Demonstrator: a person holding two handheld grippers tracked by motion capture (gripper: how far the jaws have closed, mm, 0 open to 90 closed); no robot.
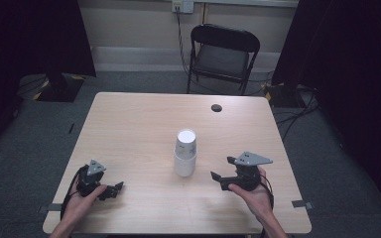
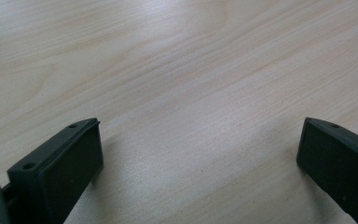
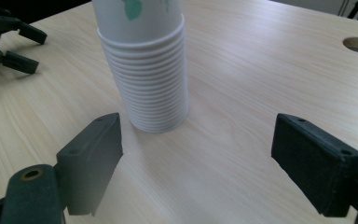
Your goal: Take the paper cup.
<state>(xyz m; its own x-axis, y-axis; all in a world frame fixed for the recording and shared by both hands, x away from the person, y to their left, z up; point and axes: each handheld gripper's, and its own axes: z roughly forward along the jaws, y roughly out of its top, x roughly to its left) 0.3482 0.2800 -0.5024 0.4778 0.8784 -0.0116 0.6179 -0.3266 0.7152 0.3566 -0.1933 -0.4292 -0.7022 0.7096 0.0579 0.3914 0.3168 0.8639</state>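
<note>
Jaws wide before stacked cups

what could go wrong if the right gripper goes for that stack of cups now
The stack of paper cups is tall and narrow with nothing bracing it, so a nudge from one side may tip it. The right gripper is open but off-centre, the stack nearer one of its fingers, which could strike the ribbed rims first.

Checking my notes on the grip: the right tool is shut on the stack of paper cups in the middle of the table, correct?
Not quite. The right tool is open, its jaws apart and short of the stack of paper cups, as the right gripper view shows. The stack does stand in the middle of the table.
</note>
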